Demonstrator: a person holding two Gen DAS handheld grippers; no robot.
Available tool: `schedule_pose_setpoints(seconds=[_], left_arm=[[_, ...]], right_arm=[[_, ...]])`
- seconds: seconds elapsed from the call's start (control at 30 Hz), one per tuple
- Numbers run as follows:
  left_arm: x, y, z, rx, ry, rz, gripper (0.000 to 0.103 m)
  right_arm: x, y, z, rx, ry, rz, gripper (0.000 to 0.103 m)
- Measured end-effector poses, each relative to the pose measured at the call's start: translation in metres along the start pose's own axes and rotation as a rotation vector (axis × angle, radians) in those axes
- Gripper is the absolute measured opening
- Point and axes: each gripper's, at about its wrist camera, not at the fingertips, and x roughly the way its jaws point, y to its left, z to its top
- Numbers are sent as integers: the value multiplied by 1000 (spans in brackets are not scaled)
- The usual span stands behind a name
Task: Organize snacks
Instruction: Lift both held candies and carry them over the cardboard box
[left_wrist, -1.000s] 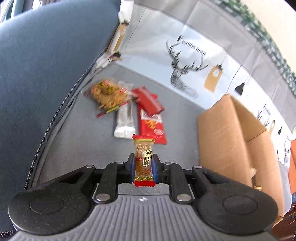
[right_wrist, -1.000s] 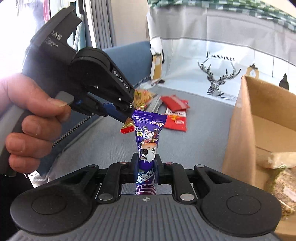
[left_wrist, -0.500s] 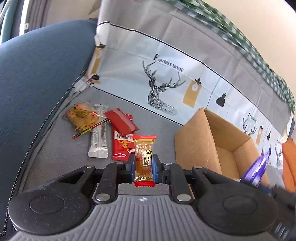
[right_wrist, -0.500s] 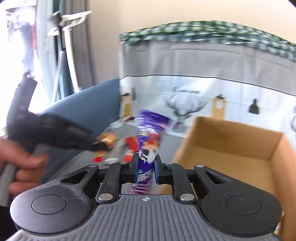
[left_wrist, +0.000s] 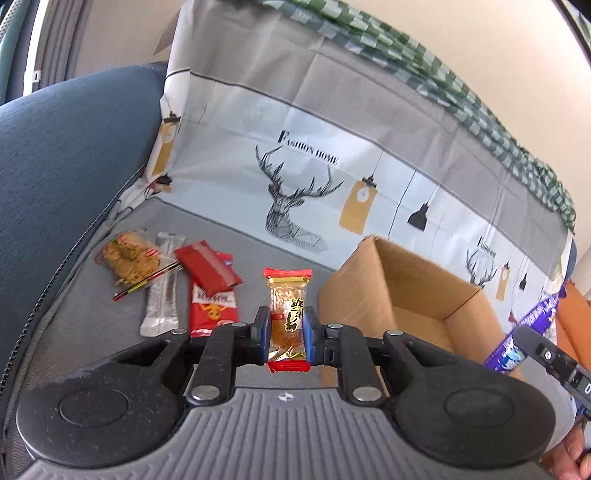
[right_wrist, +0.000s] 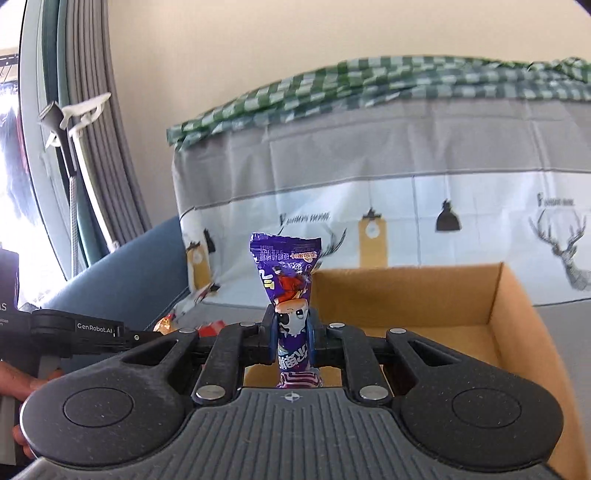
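Observation:
My left gripper (left_wrist: 286, 328) is shut on a small gold-and-red snack packet (left_wrist: 288, 306), held upright above the grey sofa seat, left of the open cardboard box (left_wrist: 402, 291). My right gripper (right_wrist: 291, 334) is shut on a purple candy packet (right_wrist: 286, 273), raised at the near edge of the cardboard box (right_wrist: 509, 306). In the left wrist view the purple packet (left_wrist: 532, 325) shows at the far right, past the box. Loose snacks lie on the seat: a brown cracker bag (left_wrist: 127, 256), a silver bar (left_wrist: 162, 299) and red packets (left_wrist: 210, 284).
A deer-print cover (left_wrist: 295, 177) drapes the sofa back behind the box. A blue cushion (left_wrist: 62, 155) rises at the left. A curtain and window (right_wrist: 55, 147) stand left in the right wrist view. A hand (right_wrist: 14, 376) holds the left gripper's handle.
Both grippers have risen and swung right toward the box. The right one went from beside the left gripper to the box's near edge. The loose snacks slid left in view.

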Motion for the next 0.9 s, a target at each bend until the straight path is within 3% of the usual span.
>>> schedule_pose_setpoints(seconds=[0.33,0.77,0.9], left_arm=[[1,-41,-4,8,-80,-91,19],[7,-122,-32,246,-167,-223,19],[15,-137,-38,276,-158,-256,19]], right_arm=[[-21,-21,2,-90,-25,-120,15],[-35,-62,-5,-67,-18,-261,15],[-32,-67,-6,-63,-12,-289,15]])
